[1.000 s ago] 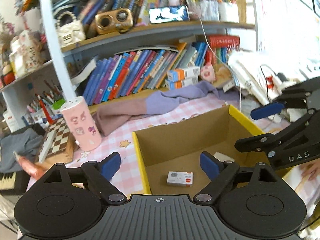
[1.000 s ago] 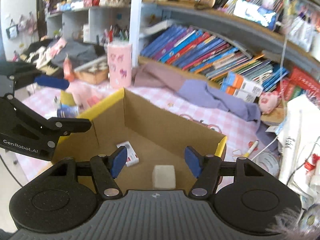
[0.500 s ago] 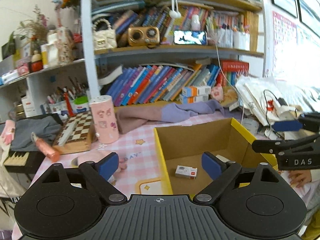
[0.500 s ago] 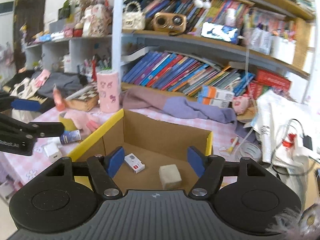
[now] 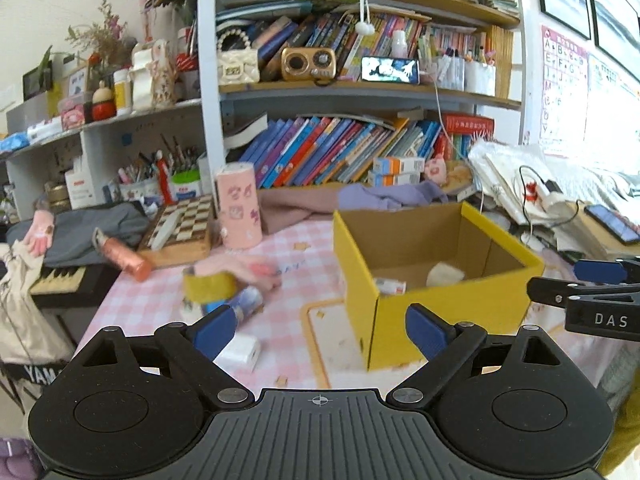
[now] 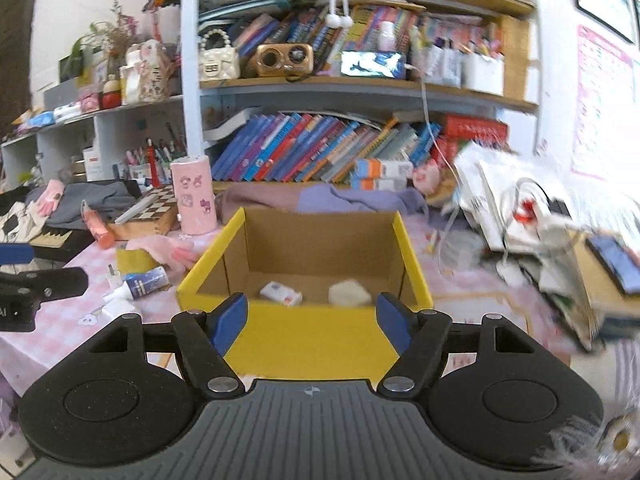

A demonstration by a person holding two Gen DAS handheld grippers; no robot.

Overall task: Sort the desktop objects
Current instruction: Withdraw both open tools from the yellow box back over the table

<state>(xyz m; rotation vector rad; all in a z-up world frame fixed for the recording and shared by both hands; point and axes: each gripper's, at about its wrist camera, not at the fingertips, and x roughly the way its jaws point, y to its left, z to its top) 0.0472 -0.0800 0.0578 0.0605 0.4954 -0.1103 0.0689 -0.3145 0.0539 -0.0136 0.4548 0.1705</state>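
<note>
A yellow cardboard box [image 5: 436,312] [image 6: 304,340] stands open on the pink checked desk. Inside lie a small white packet [image 6: 281,293] [image 5: 389,285] and a pale cube [image 6: 349,292] [image 5: 444,273]. My left gripper [image 5: 320,330] is open and empty, held back in front of the box's left corner. My right gripper [image 6: 312,322] is open and empty, just in front of the box's near wall. Left of the box lie a white charger plug [image 5: 240,354], a blue-labelled bottle [image 6: 144,279] [image 5: 246,302], a yellow roll [image 5: 210,286] and a pink glove [image 6: 164,250].
A pink cup [image 5: 239,210], a chessboard [image 5: 182,226] and an orange tube [image 5: 122,260] stand behind the loose items. Bookshelves [image 5: 340,152] fill the back. Papers, cables and a phone [image 5: 610,224] pile up at the right. A purple cloth [image 6: 344,200] lies behind the box.
Both grippers have drawn back and away from the box, so it now shows from outside. Both stay open and empty. The loose items left of the box have come into view.
</note>
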